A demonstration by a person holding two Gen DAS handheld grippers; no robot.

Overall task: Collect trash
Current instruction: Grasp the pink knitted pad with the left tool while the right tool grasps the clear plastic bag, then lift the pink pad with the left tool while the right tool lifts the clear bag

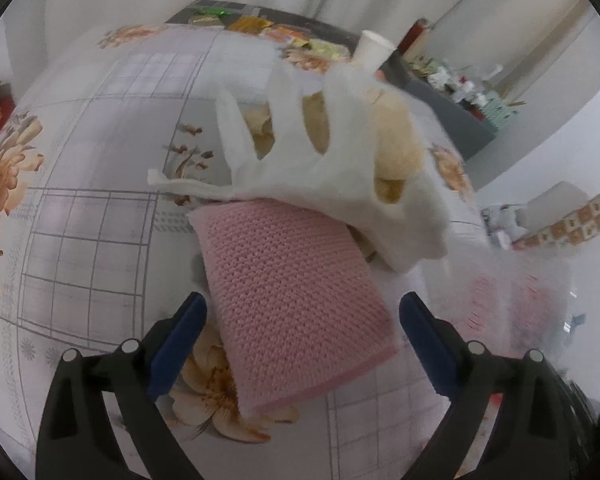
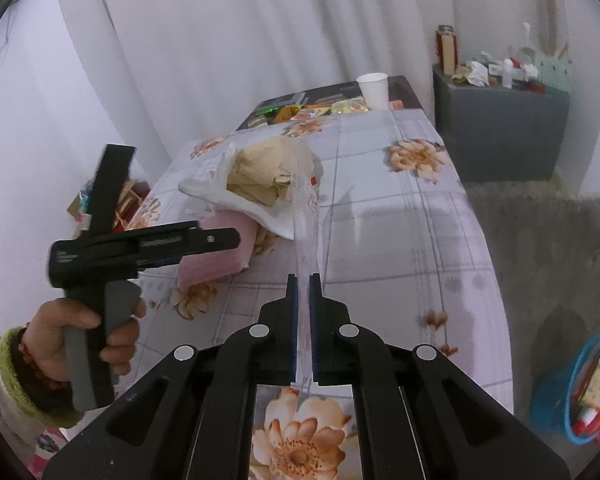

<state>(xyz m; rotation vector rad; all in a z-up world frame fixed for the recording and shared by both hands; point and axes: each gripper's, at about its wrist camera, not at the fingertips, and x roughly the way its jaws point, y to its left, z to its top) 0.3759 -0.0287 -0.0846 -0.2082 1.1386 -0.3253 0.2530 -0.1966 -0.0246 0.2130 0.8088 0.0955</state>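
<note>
A pile of trash lies on the flower-print tablecloth (image 1: 80, 220): a pink sponge (image 1: 292, 300), a white glove-shaped sheet (image 1: 340, 168) draped over its far end, and crumpled brown paper (image 1: 396, 136) behind. My left gripper (image 1: 302, 304) is open, its blue pads on either side of the sponge and clear of it. In the right wrist view the same sponge (image 2: 216, 256) and brown paper (image 2: 268, 176) sit left of centre, with the left gripper (image 2: 220, 240) over them in a person's hand. My right gripper (image 2: 304, 280) is shut on a clear plastic bag (image 2: 306, 216) that stretches up to the pile.
A white paper cup (image 2: 374, 90) and several snack wrappers (image 2: 312, 110) sit at the table's far end. A grey cabinet (image 2: 500, 132) with clutter stands beyond. A blue bin (image 2: 588, 392) with rubbish is on the floor at right, by a grey rug (image 2: 540, 240).
</note>
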